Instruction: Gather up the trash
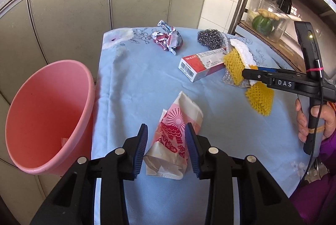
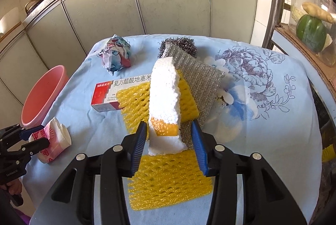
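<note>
Between the left tongs (image 1: 166, 147) lies the paper bag (image 1: 174, 136), untouched.

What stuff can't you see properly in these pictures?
- Bucket: bottom hidden by its own wall, left view; mostly cut off by the table edge, right view.
- Box: far end covered by yellow net and foam, right view.
- Scrub pad: lower part behind foam.

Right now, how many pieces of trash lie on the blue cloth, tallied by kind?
Pink printed paper bag: 1
Crumpled printed wrapper: 1
Red-and-white cardboard box: 1
Yellow foam net: 2
White foam block: 1
Steel wool scrubber: 1
Silver scouring cloth: 1
Total: 8
</note>
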A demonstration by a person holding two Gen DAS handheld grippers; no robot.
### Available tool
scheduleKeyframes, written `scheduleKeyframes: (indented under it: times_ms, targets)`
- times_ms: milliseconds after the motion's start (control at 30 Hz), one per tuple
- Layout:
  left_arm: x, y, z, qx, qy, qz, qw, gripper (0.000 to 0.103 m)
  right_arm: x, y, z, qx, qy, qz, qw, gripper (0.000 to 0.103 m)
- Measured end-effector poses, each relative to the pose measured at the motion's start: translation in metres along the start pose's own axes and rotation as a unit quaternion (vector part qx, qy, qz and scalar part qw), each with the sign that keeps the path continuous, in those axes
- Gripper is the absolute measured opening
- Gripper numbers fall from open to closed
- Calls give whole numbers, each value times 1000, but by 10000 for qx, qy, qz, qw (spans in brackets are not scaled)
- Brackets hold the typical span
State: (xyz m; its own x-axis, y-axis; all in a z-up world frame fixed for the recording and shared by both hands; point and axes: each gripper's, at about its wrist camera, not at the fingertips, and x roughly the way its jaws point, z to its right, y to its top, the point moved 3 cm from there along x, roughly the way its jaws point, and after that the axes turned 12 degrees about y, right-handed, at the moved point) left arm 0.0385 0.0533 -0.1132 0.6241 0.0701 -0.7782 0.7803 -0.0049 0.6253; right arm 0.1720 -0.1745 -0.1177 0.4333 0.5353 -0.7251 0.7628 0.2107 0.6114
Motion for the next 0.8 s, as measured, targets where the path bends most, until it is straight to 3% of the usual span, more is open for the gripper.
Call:
scheduleKeyframes:
  times_ms: [67,367,567,800]
  targets:
    - [-6,2,1,-56,-18,102,9999,14,-1,-1,1,39,50,18,10000,33]
    - [-17,3,-8,-328,60,244,9991,11,-21,1,-10,-71,235,284,9993,32]
    - [-36,9,-24,-694,112,518,9962,11,-31,10,-42,-402,533,367,9971,32]
    - [-60,13,-55,-1092,427,880,9892,11,-20,27,-88,-765,992,312,9916,32]
